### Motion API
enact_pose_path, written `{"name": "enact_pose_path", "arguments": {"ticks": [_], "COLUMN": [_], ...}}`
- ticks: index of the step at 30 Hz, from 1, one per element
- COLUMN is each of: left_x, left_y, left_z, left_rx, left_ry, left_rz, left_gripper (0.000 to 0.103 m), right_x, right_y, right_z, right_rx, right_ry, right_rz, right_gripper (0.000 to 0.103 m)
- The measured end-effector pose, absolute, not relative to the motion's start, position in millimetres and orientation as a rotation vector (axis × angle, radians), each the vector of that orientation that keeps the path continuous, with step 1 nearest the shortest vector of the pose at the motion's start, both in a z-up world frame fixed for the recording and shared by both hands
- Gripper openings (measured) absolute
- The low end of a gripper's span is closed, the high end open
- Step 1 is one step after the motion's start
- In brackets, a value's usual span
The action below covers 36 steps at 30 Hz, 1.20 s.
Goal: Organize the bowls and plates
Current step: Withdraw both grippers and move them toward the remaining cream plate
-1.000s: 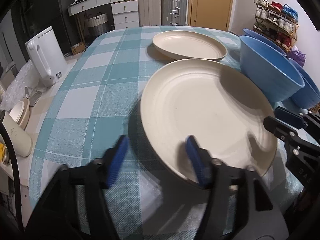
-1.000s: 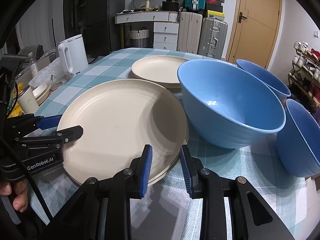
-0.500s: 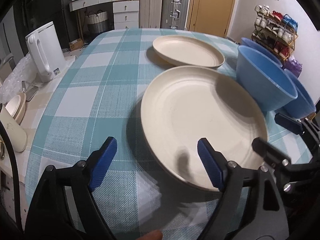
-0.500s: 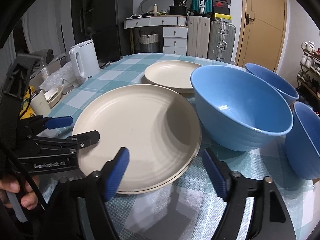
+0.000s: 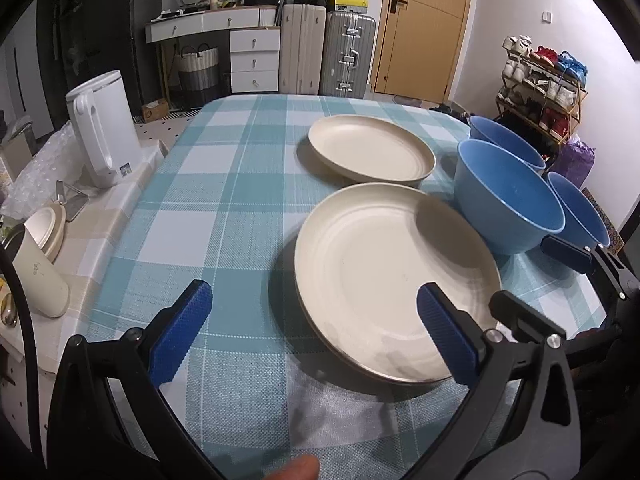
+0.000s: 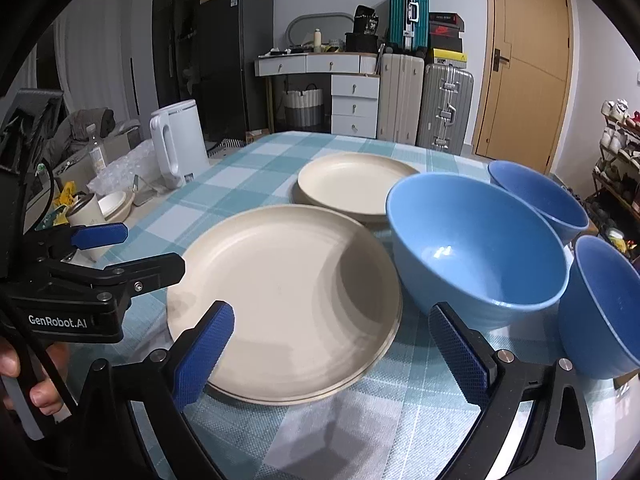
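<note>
A stack of cream plates lies on the checked tablecloth near the front edge. A second cream plate lies behind it. Three blue bowls stand to the right: a large one, one behind it and one at the far right. My left gripper is open and empty above the near plate's front left edge. My right gripper is open and empty above that plate's front right edge.
A white kettle stands on a side counter left of the table, with a cream cup and a small dish. Suitcases, drawers and a door stand behind the table. A shoe rack stands at the right.
Both grippers opened wide, the right from nearly shut, and drew back and up from the near plate. The plate stays on the table.
</note>
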<state>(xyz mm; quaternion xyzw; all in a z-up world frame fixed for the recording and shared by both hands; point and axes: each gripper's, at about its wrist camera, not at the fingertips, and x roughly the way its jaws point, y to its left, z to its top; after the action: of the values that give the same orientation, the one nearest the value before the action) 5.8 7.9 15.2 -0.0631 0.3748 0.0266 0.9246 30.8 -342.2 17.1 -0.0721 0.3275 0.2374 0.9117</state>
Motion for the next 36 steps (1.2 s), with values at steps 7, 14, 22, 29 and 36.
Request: {"name": "enact_pose_path", "arguments": {"ticks": [7,14,22,29,36], "left_x": [0.1,-2.4,5.4,18.4,36.1], "left_y": [11.2,13.6,23.0,26.5,28.2], "left_z": [24.7,28.5,35.0,47.1,60.3], "left_rx": [-0.141,-0.159,-0.183,-0.181,-0.194], "left_ry": [0.750,0.747,0.744,0.748,0.746], "left_rz": [0.066,0.082,0.100,0.106,0.109], "left_gripper": [0.102,0.102,0.102,0.102,0.102], "right_x": [29.6,35.6,48.7,61.4,80.9], "right_y": [-347.5,-354.3,-360.2,-366.9,-379.4], "right_z": [48.6,84.1,114.7,134.5,168.3], "right_rx": [-0.128,-0.110,-0.079,-0.024,0.027], "right_ry": [0.606,0.554,0.545,0.548,0.539], "right_rz": [0.533,0.541,0.583,0.625,0.648], "right_gripper": [0.101,0.102,0.102,0.102,0.102]}}
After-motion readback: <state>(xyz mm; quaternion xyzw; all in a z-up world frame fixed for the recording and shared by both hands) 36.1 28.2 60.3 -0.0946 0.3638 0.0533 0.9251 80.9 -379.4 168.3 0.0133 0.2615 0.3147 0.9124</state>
